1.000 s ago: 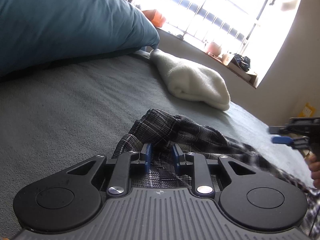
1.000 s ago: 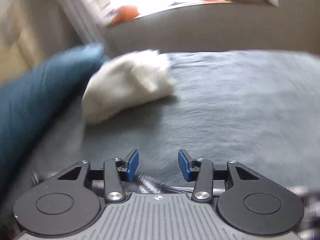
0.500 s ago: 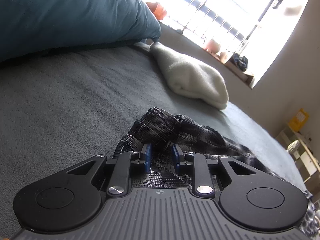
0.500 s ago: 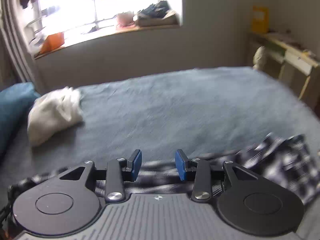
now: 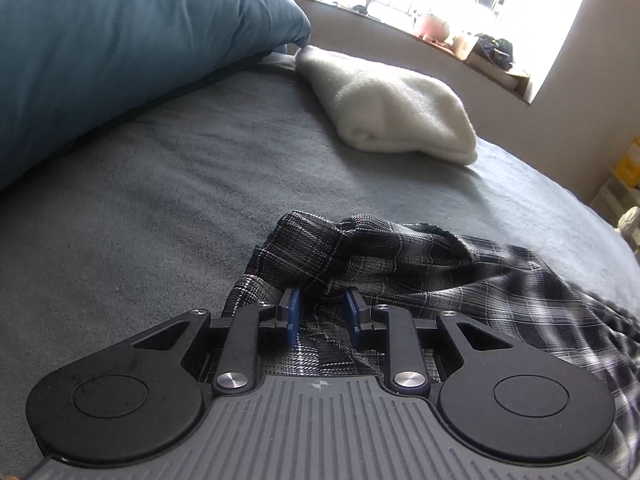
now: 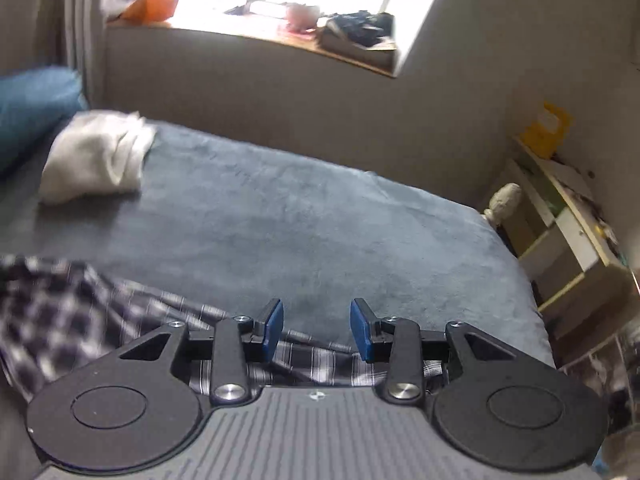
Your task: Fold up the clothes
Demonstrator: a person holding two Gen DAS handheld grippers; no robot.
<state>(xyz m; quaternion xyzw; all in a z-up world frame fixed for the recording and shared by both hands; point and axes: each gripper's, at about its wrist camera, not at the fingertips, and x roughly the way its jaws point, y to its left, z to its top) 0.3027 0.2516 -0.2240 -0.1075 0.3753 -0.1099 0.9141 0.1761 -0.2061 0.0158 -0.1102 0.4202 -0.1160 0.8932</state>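
Here, a wide bed covered in grey-blue fleece (image 5: 168, 184) is seen filling most of both views. At its head a large teal pillow (image 5: 120, 40) is propped, and just beside the pillow's corner a cream-white folded towel of fluffy cloth (image 5: 392, 112) is laid. A bright window sill (image 6: 280, 36) cluttered with small objects is seen beyond the bed, and a pale shelf unit (image 6: 568, 232) is set by the wall on the far side.

A black, grey and white plaid shirt (image 5: 420, 264) is spread crumpled across the near part of the bed. A bunched fold of it is pinched between the blue pads of the left gripper (image 5: 322, 312), whose jaws are drawn in close on the cloth.

The right gripper (image 6: 317, 326) is held above the shirt's edge; its jaws have just been closing, yet a clear gap is left between the blue pads, and the plaid cloth is seen beneath them rather than gripped.
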